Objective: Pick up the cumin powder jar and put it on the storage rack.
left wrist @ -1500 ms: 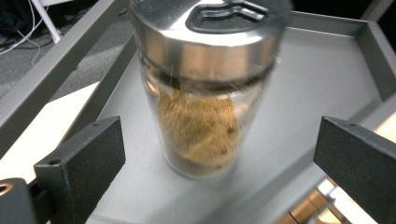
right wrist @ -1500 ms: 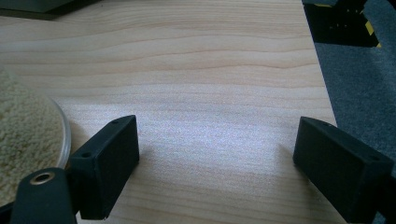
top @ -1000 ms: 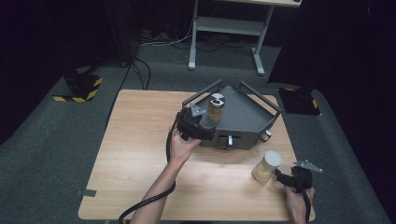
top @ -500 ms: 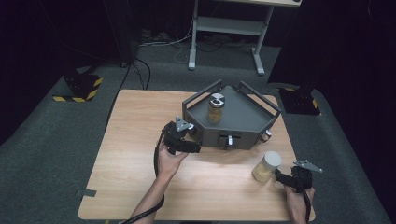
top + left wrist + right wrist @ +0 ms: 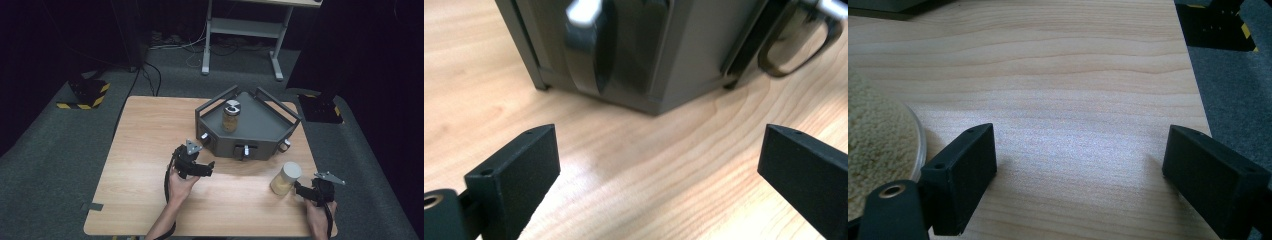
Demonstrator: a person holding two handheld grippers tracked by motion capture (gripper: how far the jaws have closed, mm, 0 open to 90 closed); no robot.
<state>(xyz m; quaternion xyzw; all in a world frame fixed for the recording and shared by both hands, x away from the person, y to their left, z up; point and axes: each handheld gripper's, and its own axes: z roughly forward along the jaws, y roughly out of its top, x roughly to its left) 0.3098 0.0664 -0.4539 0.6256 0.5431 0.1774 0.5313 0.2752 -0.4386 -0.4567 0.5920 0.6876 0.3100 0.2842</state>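
Wooden table (image 5: 150, 150) bears a lidded jar (image 5: 285, 178) of pale grains.

Lab or test studio: lone wooden table (image 5: 150, 150) on grey carpet (image 5: 50, 165), black curtains around, hazard-striped floor block (image 5: 85, 92), loose cables (image 5: 175, 47), metal stand frame (image 5: 245, 30) behind, grey test fixture tray (image 5: 260, 125).

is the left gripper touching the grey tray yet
Apart. In the left gripper view, bare wood lies between the open left gripper and the grey tray; nothing sits between the jaws.
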